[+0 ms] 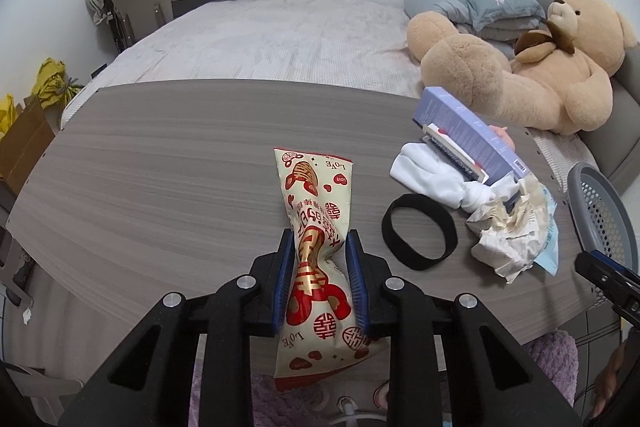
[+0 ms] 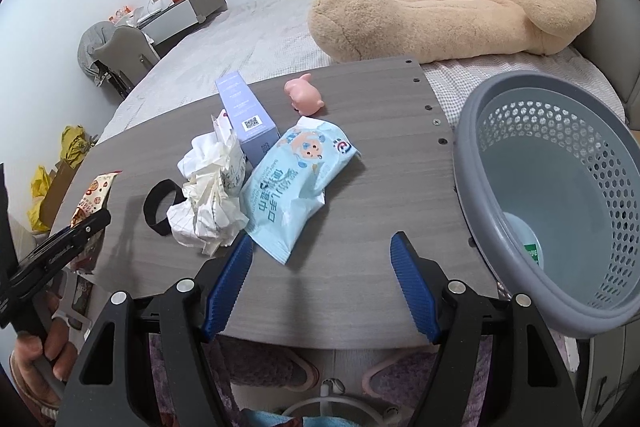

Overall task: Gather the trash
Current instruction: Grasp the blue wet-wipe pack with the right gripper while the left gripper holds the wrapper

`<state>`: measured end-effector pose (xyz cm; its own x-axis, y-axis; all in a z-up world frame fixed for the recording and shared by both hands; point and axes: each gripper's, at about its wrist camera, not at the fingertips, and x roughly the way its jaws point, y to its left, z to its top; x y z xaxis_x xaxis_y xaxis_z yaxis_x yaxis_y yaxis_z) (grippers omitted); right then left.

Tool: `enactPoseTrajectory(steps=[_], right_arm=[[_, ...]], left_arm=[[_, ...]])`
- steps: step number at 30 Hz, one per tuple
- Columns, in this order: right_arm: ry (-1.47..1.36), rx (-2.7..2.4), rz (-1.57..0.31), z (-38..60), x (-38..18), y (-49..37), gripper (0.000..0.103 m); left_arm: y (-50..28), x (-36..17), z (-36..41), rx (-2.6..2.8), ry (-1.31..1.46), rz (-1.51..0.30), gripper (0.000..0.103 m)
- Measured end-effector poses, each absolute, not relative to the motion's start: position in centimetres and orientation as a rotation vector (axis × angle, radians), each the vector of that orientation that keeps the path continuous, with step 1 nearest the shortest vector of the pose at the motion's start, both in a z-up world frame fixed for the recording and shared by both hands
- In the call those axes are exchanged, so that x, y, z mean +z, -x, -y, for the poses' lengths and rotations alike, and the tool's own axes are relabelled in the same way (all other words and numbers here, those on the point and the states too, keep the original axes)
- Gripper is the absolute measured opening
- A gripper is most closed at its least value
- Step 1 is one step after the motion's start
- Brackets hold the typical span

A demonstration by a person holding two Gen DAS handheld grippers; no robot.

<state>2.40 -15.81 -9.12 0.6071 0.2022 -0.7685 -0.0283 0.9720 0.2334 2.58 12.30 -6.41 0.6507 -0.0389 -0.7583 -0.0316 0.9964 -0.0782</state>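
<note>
Tightly, left tongs (image 1: 320,247) pinch crinkly glossy snack wrapper (image 1: 316,227).

- grey wood-grain desk (image 2: 360,287) fills mid-frame
- on it, centre-left: black band (image 2: 160,207), crumpled paper (image 2: 208,195), blue wipes pack (image 2: 292,179), lilac box (image 2: 244,115)
- pink toy (image 2: 304,99) further up

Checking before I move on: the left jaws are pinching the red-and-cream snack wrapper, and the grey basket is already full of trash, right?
Not quite. The left gripper does pinch the snack wrapper, but the right wrist view shows the grey basket nearly empty.
</note>
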Motion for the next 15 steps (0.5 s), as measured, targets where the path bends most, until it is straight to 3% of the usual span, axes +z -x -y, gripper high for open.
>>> enactPoseTrajectory(steps=[15], right_arm=[[-0.156,0.038,-0.945,15.4,-11.1,-5.2,0.068]], left_arm=[[-2.5,-6.1,-11.1,-0.041,0.078,-0.849,0.026]])
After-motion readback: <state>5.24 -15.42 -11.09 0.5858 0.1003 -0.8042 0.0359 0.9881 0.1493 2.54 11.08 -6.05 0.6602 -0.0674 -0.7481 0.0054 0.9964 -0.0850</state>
